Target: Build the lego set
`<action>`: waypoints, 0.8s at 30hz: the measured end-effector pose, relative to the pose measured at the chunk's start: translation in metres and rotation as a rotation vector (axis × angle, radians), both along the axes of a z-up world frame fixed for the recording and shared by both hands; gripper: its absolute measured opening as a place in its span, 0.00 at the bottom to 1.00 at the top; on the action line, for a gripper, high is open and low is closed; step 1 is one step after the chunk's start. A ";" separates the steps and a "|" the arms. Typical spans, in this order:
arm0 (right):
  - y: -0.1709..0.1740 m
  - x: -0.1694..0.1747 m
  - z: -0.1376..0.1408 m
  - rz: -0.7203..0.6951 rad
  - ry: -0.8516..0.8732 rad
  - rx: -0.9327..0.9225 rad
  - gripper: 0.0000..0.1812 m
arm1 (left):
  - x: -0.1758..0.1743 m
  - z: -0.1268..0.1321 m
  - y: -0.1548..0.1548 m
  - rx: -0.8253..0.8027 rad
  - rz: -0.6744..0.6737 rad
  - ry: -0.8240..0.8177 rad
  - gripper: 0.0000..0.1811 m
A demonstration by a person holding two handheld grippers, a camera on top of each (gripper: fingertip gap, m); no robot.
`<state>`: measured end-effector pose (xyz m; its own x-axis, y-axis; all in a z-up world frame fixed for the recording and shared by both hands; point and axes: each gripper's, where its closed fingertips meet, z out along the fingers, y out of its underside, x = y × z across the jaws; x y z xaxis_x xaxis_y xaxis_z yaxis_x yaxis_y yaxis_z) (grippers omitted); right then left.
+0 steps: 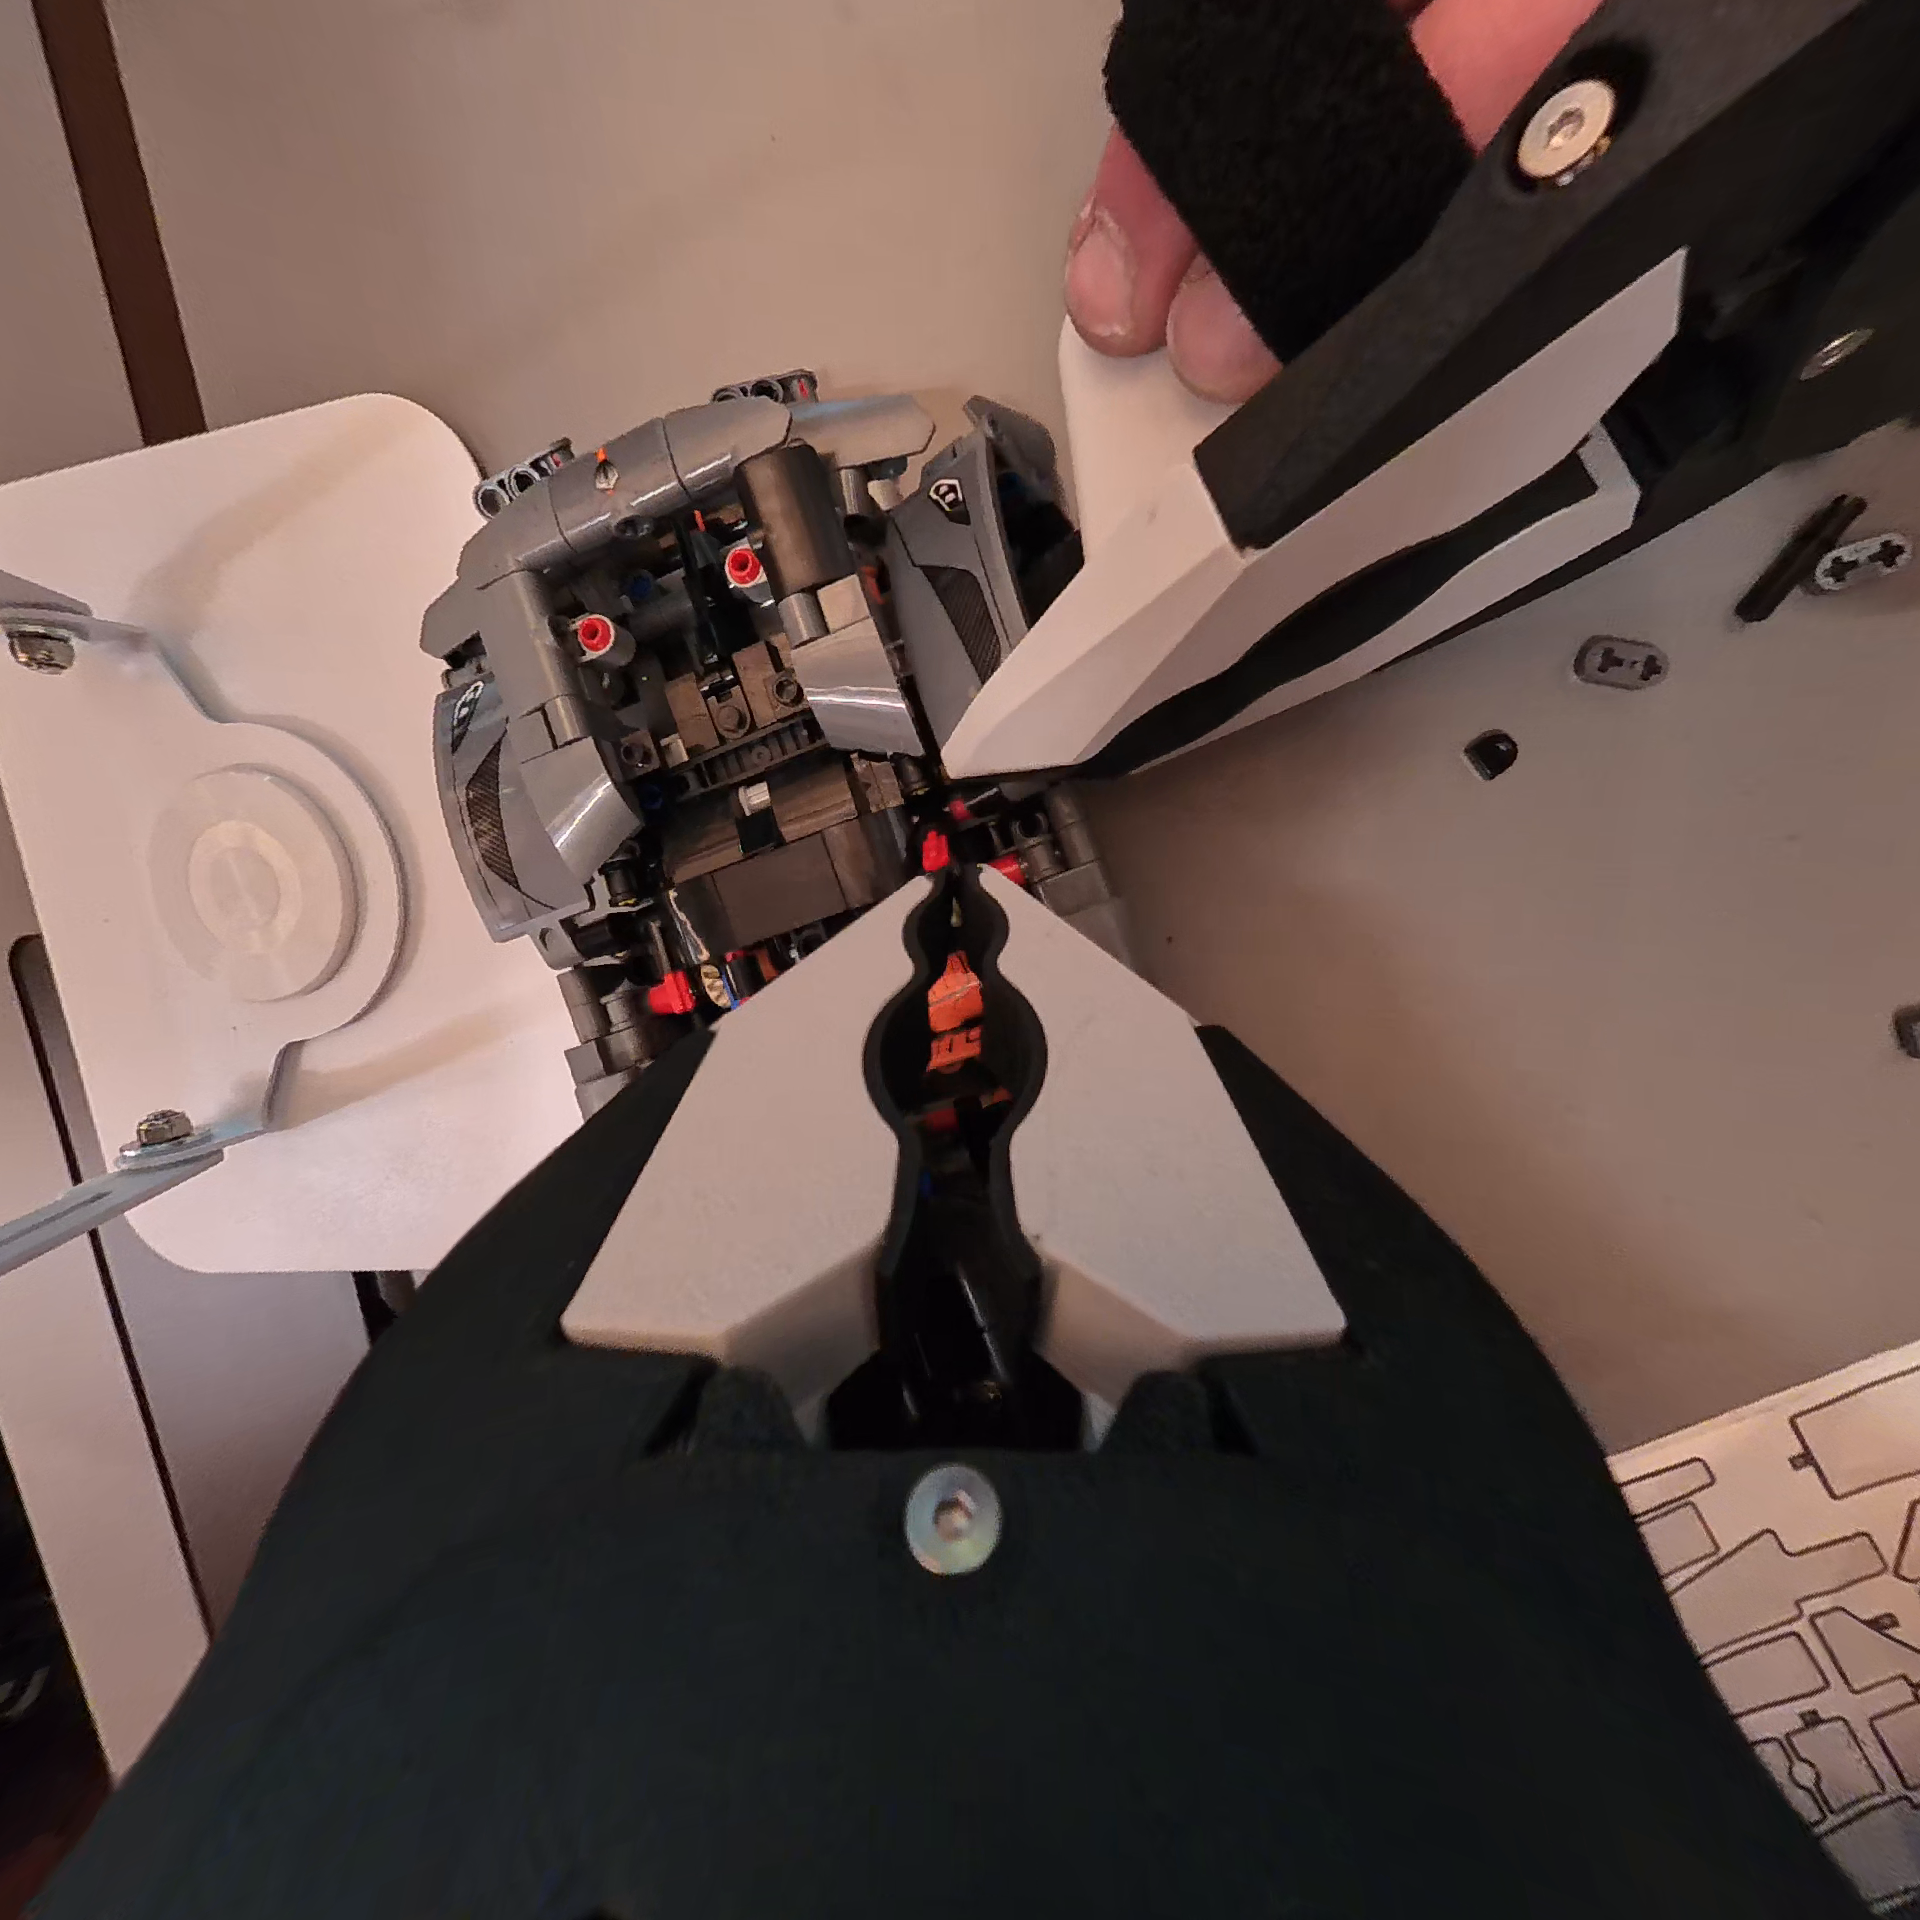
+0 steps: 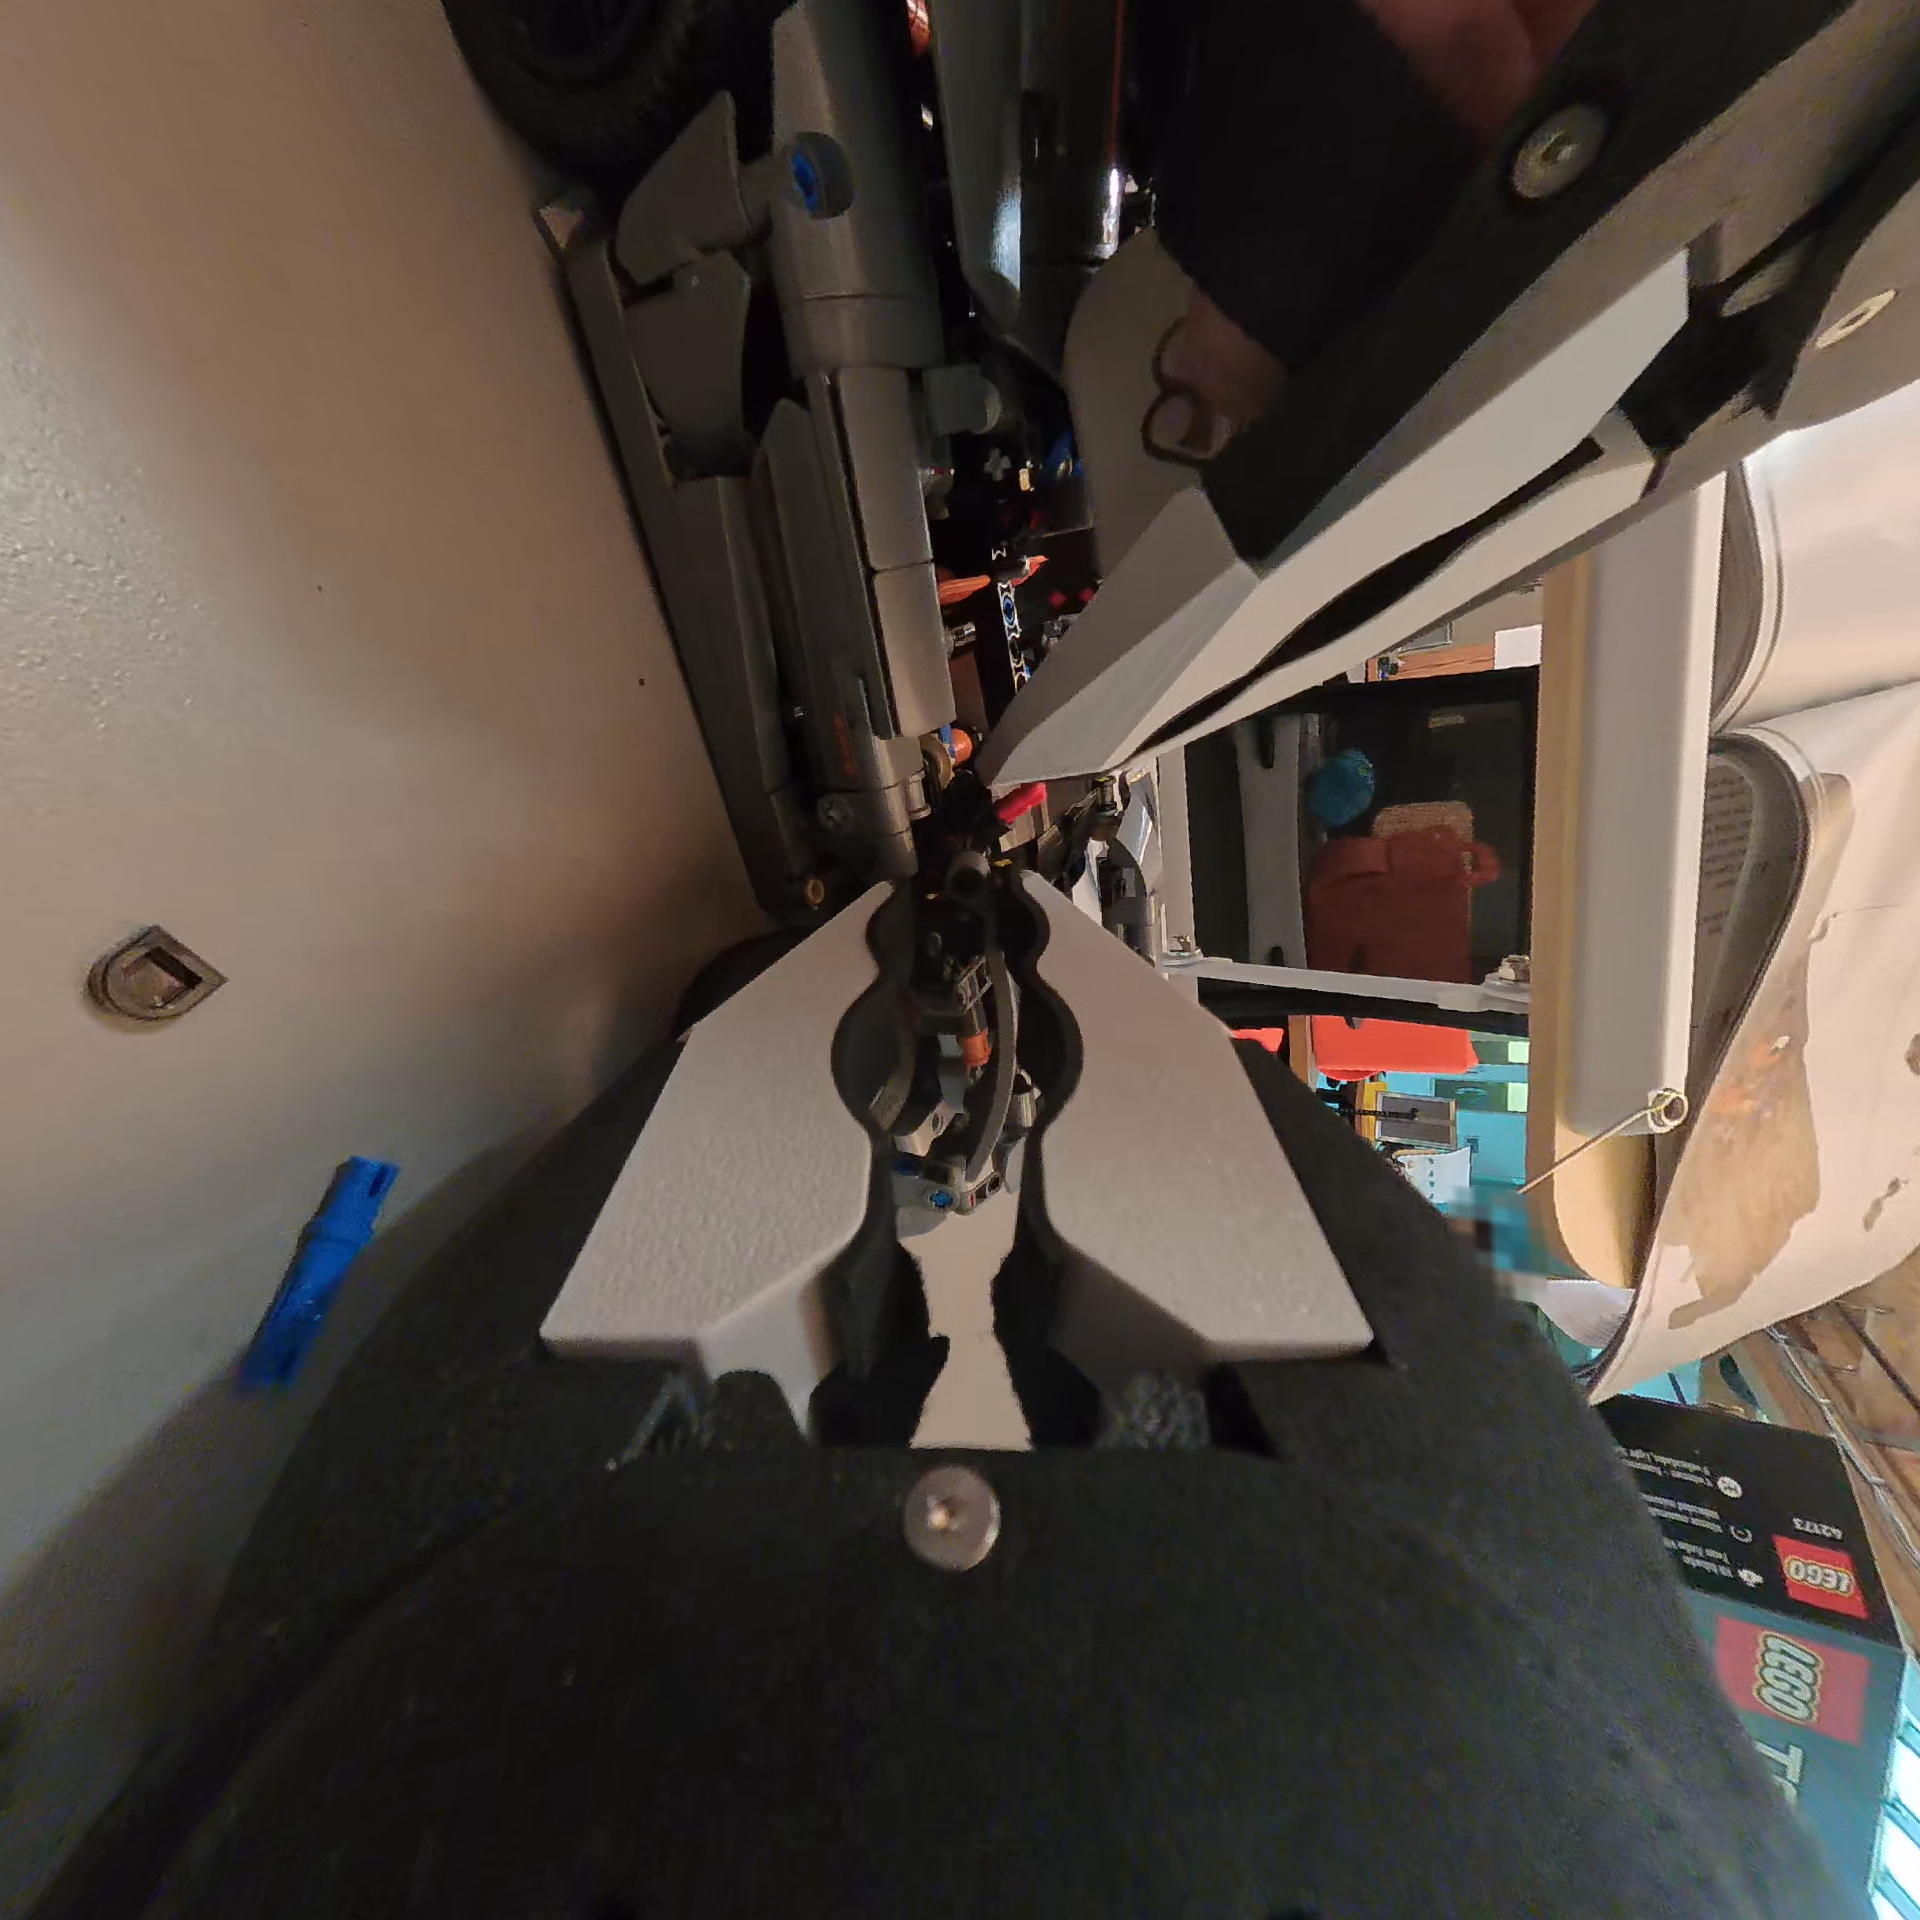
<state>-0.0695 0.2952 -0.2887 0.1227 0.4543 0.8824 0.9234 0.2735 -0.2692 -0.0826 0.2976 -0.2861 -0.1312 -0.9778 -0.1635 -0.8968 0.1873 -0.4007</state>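
A grey lego car model (image 1: pixel 665 665) with black, red and orange inner parts lies on the pale table; in the right wrist view it (image 2: pixel 831 468) runs up the frame on its side. My left gripper (image 1: pixel 954 881) is at the model's near end, its white fingers closed on a dark part there, with orange and red parts showing in the gap behind the tips. My right gripper (image 2: pixel 958 885) is closed on small dark parts at the same end. Each gripper shows in the other's view from the upper right, the right one (image 1: pixel 948 771) and the left one (image 2: pixel 987 774), tips nearly meeting.
A white plate with a metal bracket (image 1: pixel 260 831) lies left of the model. Loose grey pieces (image 1: pixel 1621 665) and a black axle (image 1: pixel 1792 561) lie at the right, with a printed sheet (image 1: pixel 1787 1610) below. A blue pin (image 2: pixel 312 1268), a lego box (image 2: pixel 1766 1621) and an open booklet (image 2: pixel 1766 831) show in the right wrist view. My two grippers' fingertips are within a few centimetres of each other. Between my right fingertips and the blue pin (image 2: pixel 312 1268) there is roughly 10 cm.
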 end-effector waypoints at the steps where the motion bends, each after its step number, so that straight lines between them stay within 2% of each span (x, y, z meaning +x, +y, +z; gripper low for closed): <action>1: 0.000 0.000 0.000 0.000 0.000 -0.002 0.08 | 0.000 0.000 0.000 0.002 -0.002 0.001 0.00; 9: 0.000 0.000 0.000 -0.002 0.001 -0.001 0.08 | 0.002 0.003 0.000 0.020 -0.007 -0.008 0.02; 11: 0.000 0.000 -0.001 -0.001 0.000 -0.001 0.08 | 0.001 0.005 0.009 0.052 0.033 -0.018 0.09; 24: 0.000 0.000 0.000 -0.006 0.000 0.001 0.08 | 0.003 0.001 0.005 0.046 0.013 -0.003 0.02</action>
